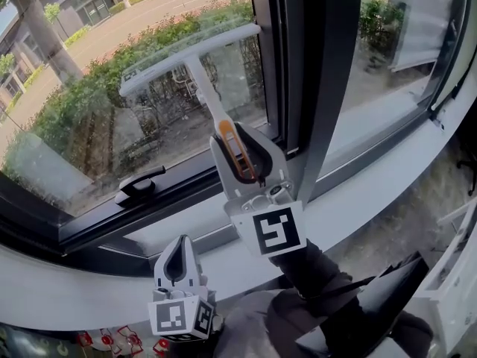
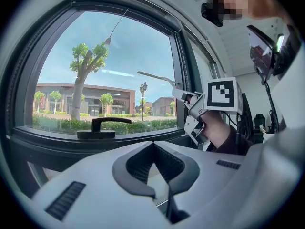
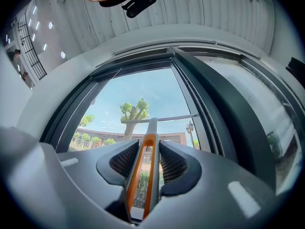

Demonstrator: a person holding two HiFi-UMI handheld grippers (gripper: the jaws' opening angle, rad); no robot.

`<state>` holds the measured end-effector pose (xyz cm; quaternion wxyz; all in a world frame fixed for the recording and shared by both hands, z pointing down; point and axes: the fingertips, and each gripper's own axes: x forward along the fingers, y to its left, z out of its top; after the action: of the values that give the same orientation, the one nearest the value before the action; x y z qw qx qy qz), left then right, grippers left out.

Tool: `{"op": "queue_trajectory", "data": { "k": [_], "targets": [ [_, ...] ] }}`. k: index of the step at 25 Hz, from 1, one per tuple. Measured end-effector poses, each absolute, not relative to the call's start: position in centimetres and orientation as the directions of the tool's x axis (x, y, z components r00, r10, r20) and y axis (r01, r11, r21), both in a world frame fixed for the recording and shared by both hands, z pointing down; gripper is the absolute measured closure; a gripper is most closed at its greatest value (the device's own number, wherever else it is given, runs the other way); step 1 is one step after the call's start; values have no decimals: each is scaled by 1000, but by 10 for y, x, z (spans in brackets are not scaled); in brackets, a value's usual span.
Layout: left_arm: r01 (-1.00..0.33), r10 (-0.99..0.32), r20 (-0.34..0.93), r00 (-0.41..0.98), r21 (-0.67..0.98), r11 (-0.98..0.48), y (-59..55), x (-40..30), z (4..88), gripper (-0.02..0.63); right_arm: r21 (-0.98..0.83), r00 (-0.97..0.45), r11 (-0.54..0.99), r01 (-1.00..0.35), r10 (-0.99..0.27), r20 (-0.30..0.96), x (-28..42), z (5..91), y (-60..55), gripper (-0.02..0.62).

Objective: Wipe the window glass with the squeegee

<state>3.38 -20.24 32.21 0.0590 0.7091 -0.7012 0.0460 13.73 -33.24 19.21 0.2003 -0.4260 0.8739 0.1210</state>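
Window glass (image 1: 89, 103) is filling the head view. You're holding the squeegee (image 1: 195, 51) up on it with the right gripper (image 1: 238, 149), and the blade is looking pressed to the pane above the window handle (image 1: 140, 185). The left gripper (image 1: 177, 258) is idling low by the sill (image 1: 89, 293).

Left gripper view: the 2 jaws are sitting pressed together on nothing.

Right gripper view: the jaws are pinching the squeegee's orange grip.

I'm judging you mid-wipe. The next stroke is calling for steady blade contact while dragging down, stopping short of the handle.
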Motion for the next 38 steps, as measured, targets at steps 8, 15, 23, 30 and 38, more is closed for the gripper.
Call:
{"op": "queue_trajectory", "data": {
  "k": [8,15,23,30,38],
  "targets": [
    [-1000,-987,163,13,12,-11,-198,41,323,606,33,-561,609,-792,-706,-432,143,205,-330,464],
    [-1000,-985,174,11,11,-9,-194,42,328,606,27,-569,615,-788,-711,-414,141,218,-328,465],
    [-1000,-983,182,23,8,-22,-192,49,330,606,28,-577,617,-786,-717,-392,145,229,-326,465],
    [-1000,-979,203,30,11,-28,-191,47,340,606,15,-578,620,-785,-723,-377,142,246,-326,465],
    [-999,-976,214,34,11,-33,-189,48,345,606,10,-584,622,-783,-730,-354,142,259,-323,465]
  ]
}}
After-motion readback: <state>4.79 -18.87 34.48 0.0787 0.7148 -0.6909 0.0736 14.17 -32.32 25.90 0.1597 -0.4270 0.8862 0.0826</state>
